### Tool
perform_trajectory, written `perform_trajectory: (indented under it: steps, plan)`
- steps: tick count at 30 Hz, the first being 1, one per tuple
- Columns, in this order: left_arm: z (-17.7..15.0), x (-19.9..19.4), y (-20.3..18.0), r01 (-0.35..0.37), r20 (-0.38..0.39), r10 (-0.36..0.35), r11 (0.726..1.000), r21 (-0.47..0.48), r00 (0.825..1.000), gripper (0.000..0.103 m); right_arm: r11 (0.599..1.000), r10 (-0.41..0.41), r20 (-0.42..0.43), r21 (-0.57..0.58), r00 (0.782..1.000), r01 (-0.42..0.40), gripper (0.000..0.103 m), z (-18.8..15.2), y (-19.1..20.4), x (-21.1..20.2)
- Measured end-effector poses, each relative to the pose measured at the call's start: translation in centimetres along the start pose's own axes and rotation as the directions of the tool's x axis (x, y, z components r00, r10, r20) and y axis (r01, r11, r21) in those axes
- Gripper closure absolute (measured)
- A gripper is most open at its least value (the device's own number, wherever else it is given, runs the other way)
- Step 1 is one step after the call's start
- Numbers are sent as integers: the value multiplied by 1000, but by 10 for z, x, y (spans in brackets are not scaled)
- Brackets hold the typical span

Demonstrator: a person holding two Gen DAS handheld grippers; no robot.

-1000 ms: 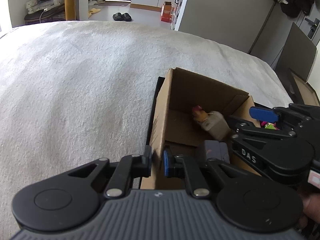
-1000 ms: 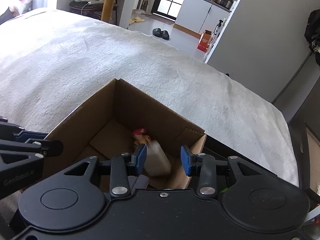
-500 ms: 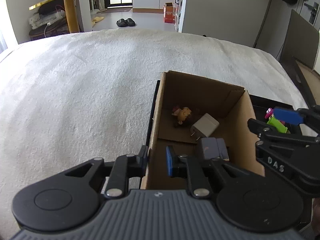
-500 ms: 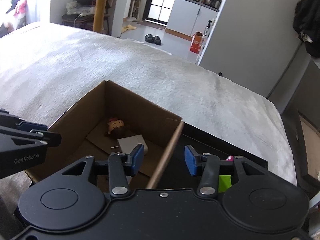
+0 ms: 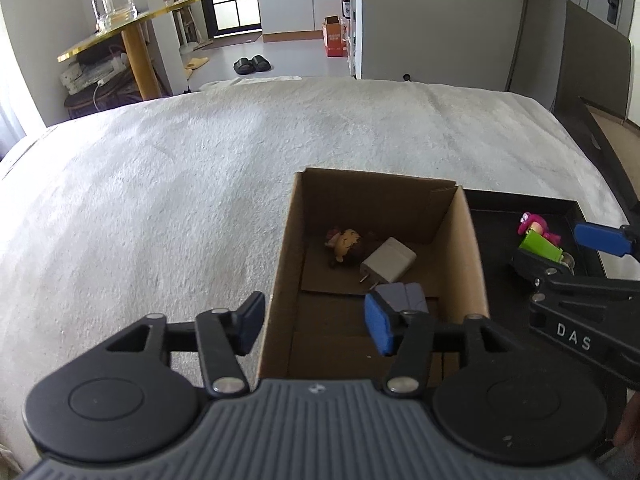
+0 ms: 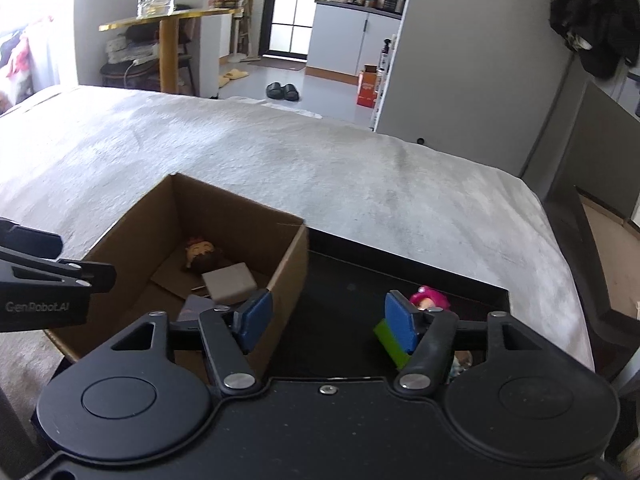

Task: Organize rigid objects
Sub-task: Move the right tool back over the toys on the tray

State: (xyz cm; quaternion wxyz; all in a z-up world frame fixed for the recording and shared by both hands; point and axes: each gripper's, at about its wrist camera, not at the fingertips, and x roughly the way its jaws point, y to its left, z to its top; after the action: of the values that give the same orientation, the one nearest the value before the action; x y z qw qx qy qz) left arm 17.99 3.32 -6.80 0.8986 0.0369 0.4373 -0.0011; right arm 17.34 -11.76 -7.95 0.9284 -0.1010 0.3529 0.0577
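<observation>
Resting on a bed covered with a nubby, off-white blanket is an open cardboard box, plain brown corrugated board with straight walls and folded flaps on its floor. Just beside its right wall, touching it, sits a shallow black tray with a low rim and a matte surface.

Box contents: a small round-headed figurine with dark hair, lying on its side; a white, glossy, blocky charger plug with metal prongs, touching the figurine; a grey-purple squarish item nearer the camera, partly hidden by a pad.

Tray contents: a pink figure and a bright green rectangular block, close together; a small roundish piece beside them, too small to identify.

Left tongs: black linkage arms, blue rubber pads. The jaws have just been opening and now stand about half apart, straddling the box's left wall without pressing on it; nothing held.

Right tongs: same build. The jaws have just been opening, moderately wide, one pad over the box's right wall, the other in front of the green block. No pad contact visible; nothing gripped.
</observation>
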Motion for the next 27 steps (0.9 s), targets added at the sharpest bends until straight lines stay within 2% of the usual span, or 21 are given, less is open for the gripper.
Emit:
perform_trajectory:
  steps: [3, 9, 20, 27]
  plan:
    - [2, -2, -8, -20, 2, 20, 1000, 18, 1000, 42, 1000, -2, 2, 20, 1000, 2, 32, -3, -10, 0]
    - [7, -4, -25, -49, 10, 49, 998, 42, 999, 37, 998, 11, 15, 55, 1000, -12, 25, -9, -29, -1]
    - [12, -4, -63, -88, 34, 85, 990, 111, 996, 28, 994, 32, 22, 103, 999, -35, 20, -24, -69, 8]
    - [17, 0, -83, -114, 27, 112, 986, 123, 993, 27, 992, 53, 2, 115, 999, -53, 17, -34, -100, 17]
